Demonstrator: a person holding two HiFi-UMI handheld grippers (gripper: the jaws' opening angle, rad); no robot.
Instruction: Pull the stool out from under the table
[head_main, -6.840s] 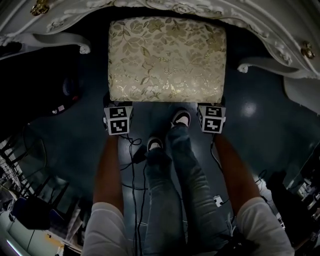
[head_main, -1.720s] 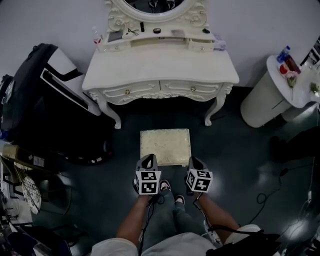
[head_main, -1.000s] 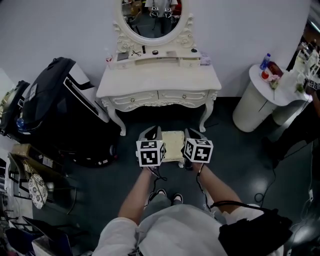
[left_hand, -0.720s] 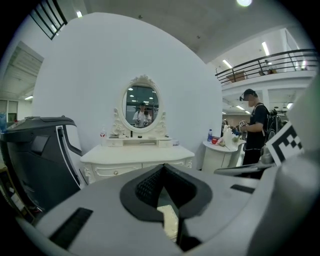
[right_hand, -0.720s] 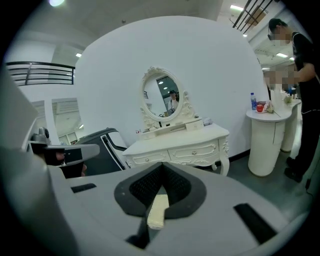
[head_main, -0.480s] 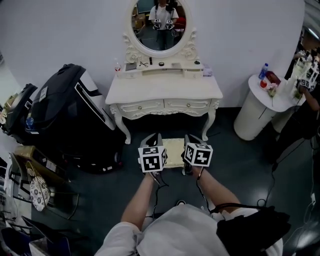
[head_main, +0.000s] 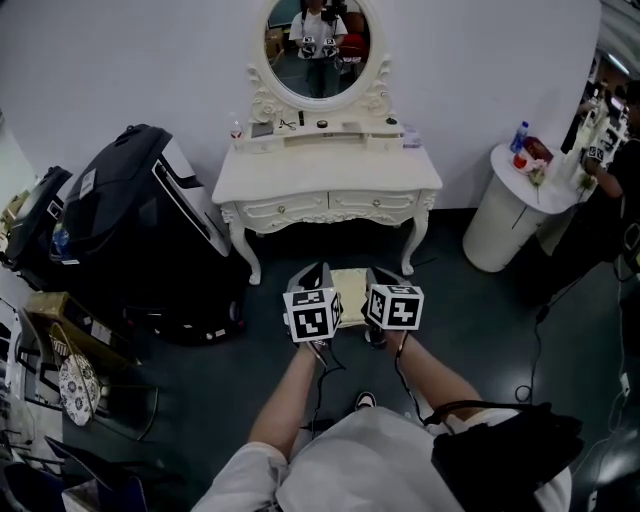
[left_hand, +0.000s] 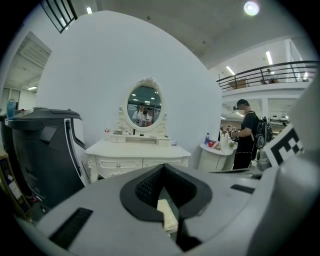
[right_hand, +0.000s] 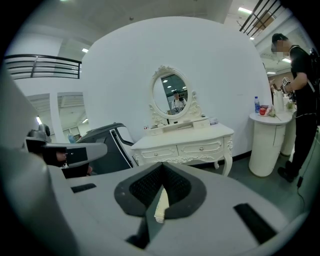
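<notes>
The cream, leaf-patterned stool (head_main: 350, 292) stands on the dark floor in front of the white dressing table (head_main: 328, 178), out from under it. Both grippers hang in the air over it and hide most of its seat. My left gripper (head_main: 312, 274) covers the stool's left side, my right gripper (head_main: 381, 277) its right side. Each is shut with nothing held. In the left gripper view the jaws (left_hand: 165, 176) meet, and a sliver of the stool (left_hand: 167, 214) shows far below them. The right gripper view shows the same: shut jaws (right_hand: 162, 176) and a sliver of the stool (right_hand: 161, 204).
A big black machine (head_main: 130, 225) stands left of the table. A white round pedestal (head_main: 508, 205) with bottles is at the right, and a person (head_main: 612, 150) stands beside it. Cables (head_main: 530, 350) lie on the floor. An oval mirror (head_main: 318, 45) tops the table.
The person has stood up: the head view rose from close over the stool to the whole room. Both grippers lifted off the stool's near edge and now hover above it.
</notes>
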